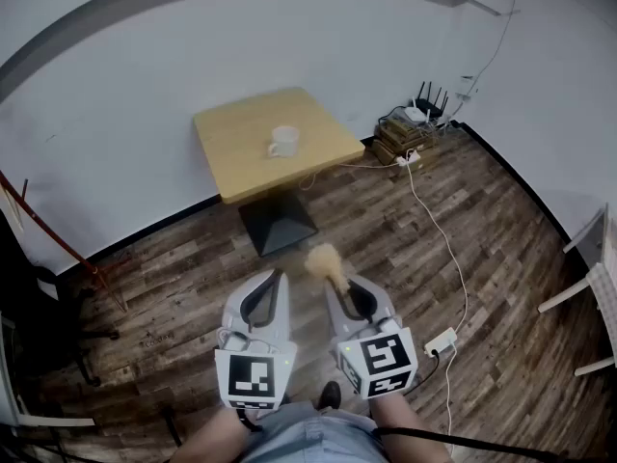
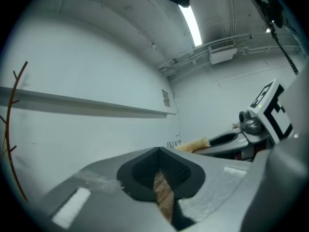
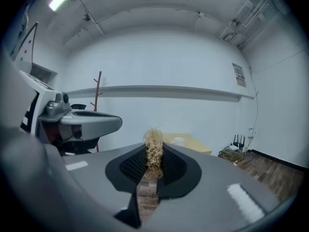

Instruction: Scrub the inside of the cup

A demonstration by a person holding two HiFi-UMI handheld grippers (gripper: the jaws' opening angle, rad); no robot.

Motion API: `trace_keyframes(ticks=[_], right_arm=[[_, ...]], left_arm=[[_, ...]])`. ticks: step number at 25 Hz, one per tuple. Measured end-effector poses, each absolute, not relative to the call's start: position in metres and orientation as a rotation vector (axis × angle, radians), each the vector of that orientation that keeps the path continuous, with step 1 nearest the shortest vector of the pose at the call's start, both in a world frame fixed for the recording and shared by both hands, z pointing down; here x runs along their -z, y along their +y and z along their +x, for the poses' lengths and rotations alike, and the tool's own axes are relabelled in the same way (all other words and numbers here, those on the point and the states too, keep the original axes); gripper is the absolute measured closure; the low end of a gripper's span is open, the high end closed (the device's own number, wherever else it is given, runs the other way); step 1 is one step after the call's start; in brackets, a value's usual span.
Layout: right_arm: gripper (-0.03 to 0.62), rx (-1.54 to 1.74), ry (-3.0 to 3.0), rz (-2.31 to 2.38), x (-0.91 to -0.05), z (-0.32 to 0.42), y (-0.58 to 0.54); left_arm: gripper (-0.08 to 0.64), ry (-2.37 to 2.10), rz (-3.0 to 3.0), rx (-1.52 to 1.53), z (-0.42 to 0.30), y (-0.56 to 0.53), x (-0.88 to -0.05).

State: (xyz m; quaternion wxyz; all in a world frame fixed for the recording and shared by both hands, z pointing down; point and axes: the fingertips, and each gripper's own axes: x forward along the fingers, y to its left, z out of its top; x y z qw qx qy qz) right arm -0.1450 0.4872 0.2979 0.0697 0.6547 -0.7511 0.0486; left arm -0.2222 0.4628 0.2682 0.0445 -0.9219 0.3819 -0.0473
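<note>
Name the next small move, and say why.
Probably walk toward the table. The cup stands far ahead, seemingly out of reach. The right gripper is shut on the scrubber, ready to scrub. The left gripper is shut and empty.

The table (image 1: 241, 133) has a pale wood top, smooth and matt, over a black matt base (image 1: 278, 222). The cup (image 1: 284, 141) on the table looks white and smooth. Around the table the floor (image 1: 415, 249) is dark wood planking with plain grain and little gloss. Behind the table the wall (image 1: 145, 75) is flat white paint. On the near side of the table, the left tool (image 1: 276, 276) and right tool (image 1: 337, 284) have grey matt plastic shells and black ribbed, rubbery-looking pads (image 3: 131, 165). The scrubber (image 3: 154, 149) pinched in the right one is dry, straw-coloured fibre, rough and wiry.
</note>
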Motion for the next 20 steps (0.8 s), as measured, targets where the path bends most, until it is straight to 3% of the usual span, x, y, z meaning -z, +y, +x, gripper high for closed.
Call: trace_keyframes(ticks=[20], right_arm=[[0.529,-0.258,-2.344,2.021,-0.313,-0.067,0.522]], left_arm=[[0.539,1.097,-2.777,0.260,-0.145,0.503,-0.284]])
